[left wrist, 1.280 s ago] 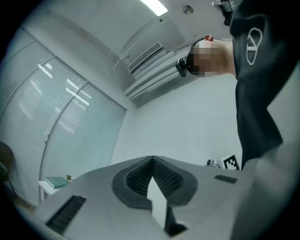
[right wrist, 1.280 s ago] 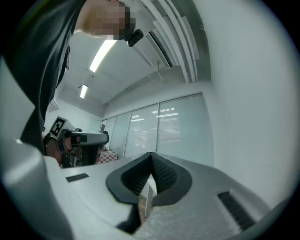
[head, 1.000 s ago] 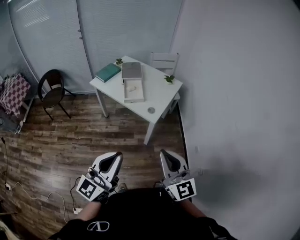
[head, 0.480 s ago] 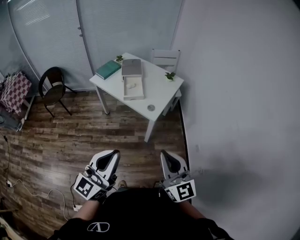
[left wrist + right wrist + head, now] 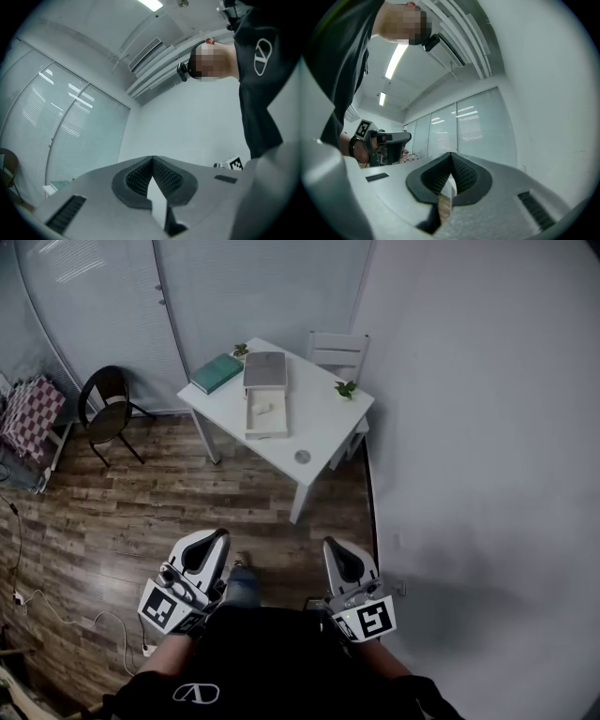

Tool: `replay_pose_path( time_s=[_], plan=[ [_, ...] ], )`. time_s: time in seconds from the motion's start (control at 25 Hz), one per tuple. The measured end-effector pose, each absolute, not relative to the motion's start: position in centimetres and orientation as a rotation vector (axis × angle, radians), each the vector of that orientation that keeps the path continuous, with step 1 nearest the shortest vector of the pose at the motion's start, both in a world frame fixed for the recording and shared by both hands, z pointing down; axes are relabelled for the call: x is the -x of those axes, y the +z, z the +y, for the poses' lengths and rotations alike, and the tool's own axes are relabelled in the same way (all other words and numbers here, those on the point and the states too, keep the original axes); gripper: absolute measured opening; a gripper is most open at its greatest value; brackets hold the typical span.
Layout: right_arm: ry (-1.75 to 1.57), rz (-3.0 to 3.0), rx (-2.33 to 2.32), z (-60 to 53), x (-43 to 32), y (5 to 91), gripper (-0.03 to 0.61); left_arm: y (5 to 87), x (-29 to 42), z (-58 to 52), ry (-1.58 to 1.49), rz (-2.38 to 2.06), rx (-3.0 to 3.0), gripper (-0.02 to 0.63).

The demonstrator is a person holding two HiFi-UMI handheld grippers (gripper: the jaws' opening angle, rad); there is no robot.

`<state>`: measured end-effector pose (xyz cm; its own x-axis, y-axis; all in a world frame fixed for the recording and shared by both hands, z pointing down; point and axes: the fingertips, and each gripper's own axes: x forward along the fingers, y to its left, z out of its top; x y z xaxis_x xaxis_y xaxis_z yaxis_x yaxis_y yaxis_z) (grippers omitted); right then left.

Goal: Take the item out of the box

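Across the room, a white table (image 5: 323, 432) carries a shallow open box (image 5: 251, 427) with a small pale item (image 5: 265, 410) lying inside it. A grey lid (image 5: 265, 369) sits just beyond the box. My left gripper (image 5: 216, 538) and right gripper (image 5: 332, 546) are held close to my body, low in the head view, well short of the table. Both point forward with their jaws together and nothing between them. In the left gripper view the left gripper (image 5: 152, 160) tilts up at wall and ceiling. The right gripper (image 5: 451, 155) in its own view likewise shows meeting pads.
A green book (image 5: 217, 373) and two small plants (image 5: 346, 389) also sit on the table. A white chair (image 5: 338, 346) stands behind it and a black chair (image 5: 103, 399) to its left. A wall runs along the right; cables (image 5: 103, 620) lie on the wood floor.
The view has shifted a little toward the table. My left gripper has drifted slightly left and up, and a foot now shows between the grippers. Both grippers stay shut.
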<state>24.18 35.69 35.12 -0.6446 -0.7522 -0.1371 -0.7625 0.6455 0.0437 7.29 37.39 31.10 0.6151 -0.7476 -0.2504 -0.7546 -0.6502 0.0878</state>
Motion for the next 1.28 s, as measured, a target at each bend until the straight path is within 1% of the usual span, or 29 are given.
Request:
replay_pose_path(
  time_s=[0.28, 0.44, 0.6, 0.96, 1.28],
  plan=[
    [0.187, 2.739, 1.265, 26.9, -22.0, 35.9, 0.006, 32.8, -5.6, 27.9, 0.442, 1.266, 2.815, 0.005],
    [0.276, 2.707, 1.273, 20.4, -19.0, 34.9, 0.006, 32.4, -2.8, 20.6, 0.48, 1.223, 2.82, 0.005],
    [0.195, 2.759, 1.341, 12.4, -15.2, 34.7, 0.006, 31.3, 0.2, 12.3, 0.487, 1.177, 2.845, 0.005],
    [0.229, 2.773, 1.43, -3.2, -8.3, 34.0, 0.006, 31.7, 5.9, -3.5, 0.496, 1.083, 2.932, 0.005],
    [0.286, 2.832, 1.451, -11.4, -4.3, 34.7, 0.006, 32.6, 7.9, -11.9, 0.496, 1.033, 2.952, 0.005]
  ],
)
